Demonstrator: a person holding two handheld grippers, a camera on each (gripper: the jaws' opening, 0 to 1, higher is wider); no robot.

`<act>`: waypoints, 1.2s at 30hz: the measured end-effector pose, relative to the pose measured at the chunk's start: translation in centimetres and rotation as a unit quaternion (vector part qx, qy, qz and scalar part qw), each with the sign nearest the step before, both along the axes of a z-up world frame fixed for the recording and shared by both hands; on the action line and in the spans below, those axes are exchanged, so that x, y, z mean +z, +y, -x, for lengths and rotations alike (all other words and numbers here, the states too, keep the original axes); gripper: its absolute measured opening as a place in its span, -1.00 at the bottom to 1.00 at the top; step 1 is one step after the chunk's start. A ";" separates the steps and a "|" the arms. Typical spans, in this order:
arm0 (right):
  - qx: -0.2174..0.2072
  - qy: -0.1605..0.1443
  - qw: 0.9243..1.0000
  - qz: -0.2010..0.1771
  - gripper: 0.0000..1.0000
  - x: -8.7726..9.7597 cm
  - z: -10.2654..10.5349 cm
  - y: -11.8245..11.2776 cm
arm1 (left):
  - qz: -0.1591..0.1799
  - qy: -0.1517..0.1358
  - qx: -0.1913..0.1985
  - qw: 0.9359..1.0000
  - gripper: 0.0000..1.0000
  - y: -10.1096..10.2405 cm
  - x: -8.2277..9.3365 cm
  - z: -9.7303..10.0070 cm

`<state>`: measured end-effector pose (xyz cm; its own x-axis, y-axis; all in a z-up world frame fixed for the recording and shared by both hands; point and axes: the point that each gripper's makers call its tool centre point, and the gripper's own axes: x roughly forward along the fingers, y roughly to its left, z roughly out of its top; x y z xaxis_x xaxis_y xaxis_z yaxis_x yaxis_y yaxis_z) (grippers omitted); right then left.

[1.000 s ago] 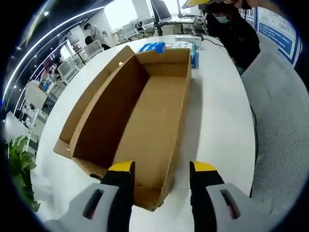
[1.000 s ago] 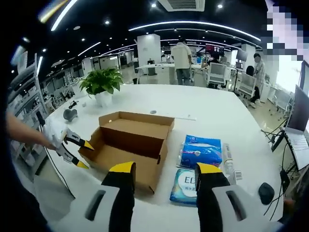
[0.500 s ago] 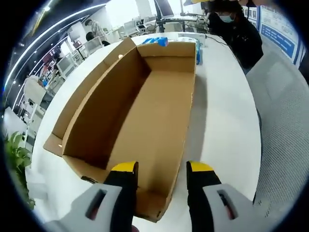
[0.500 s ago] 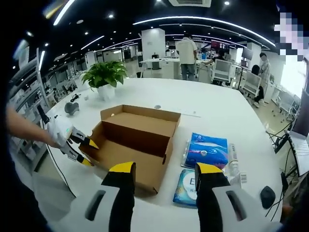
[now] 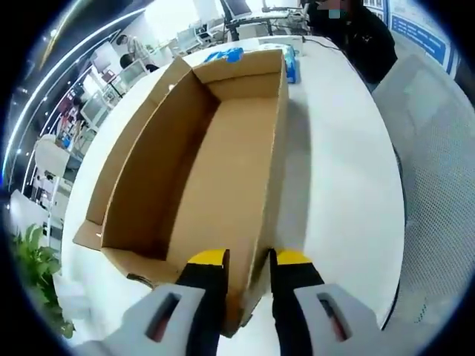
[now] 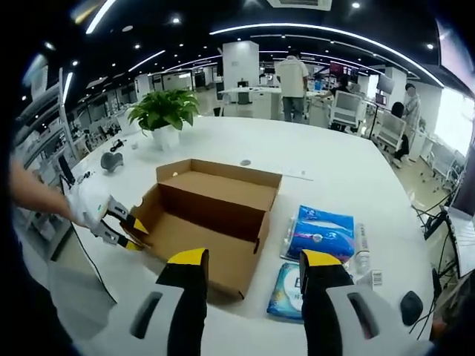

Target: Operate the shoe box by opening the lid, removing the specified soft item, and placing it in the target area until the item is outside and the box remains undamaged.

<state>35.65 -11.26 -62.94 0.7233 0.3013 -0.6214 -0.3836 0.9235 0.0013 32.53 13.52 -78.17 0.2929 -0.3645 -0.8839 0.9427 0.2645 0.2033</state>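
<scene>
An open brown cardboard shoe box lies on the white table; its inside looks bare. My left gripper has its jaws closed in on the box's near end wall at the right corner. In the right gripper view, that same left gripper, held by a gloved hand, pinches the left end of the shoe box. A blue soft pack and a second, paler pack lie on the table to the right of the box. My right gripper hovers open over the box's near side, holding nothing.
A potted plant and a small grey object stand at the table's far left. A white tube and a dark mouse lie right of the packs. A grey mesh chair stands by the table edge. People stand behind.
My left gripper's jaws have narrowed from wide open onto the box's end wall as it moved in. The right gripper stayed open, barely shifting.
</scene>
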 end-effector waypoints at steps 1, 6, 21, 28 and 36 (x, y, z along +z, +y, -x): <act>-0.001 0.001 1.000 0.000 -0.06 0.0 0.0 -0.1 | -0.001 0.005 0.002 1.000 -0.73 0.1 -0.1 0.1; 0.000 0.003 1.000 0.000 -0.06 -0.2 0.2 -0.1 | 0.001 0.018 0.017 1.000 -0.75 0.3 -0.4 0.1; -0.032 -0.021 0.999 -0.028 -0.07 2.7 -2.4 -0.5 | -0.015 0.022 -0.009 1.000 -0.83 0.7 -0.8 0.5; 0.002 -0.020 1.000 0.003 -0.12 2.3 -2.7 0.7 | -0.036 -0.009 -0.024 0.999 -0.79 0.9 -0.9 0.3; 0.009 -0.017 1.000 0.007 -0.14 2.2 -3.1 1.0 | -0.025 -0.047 -0.034 0.998 -0.62 -1.3 0.7 -0.4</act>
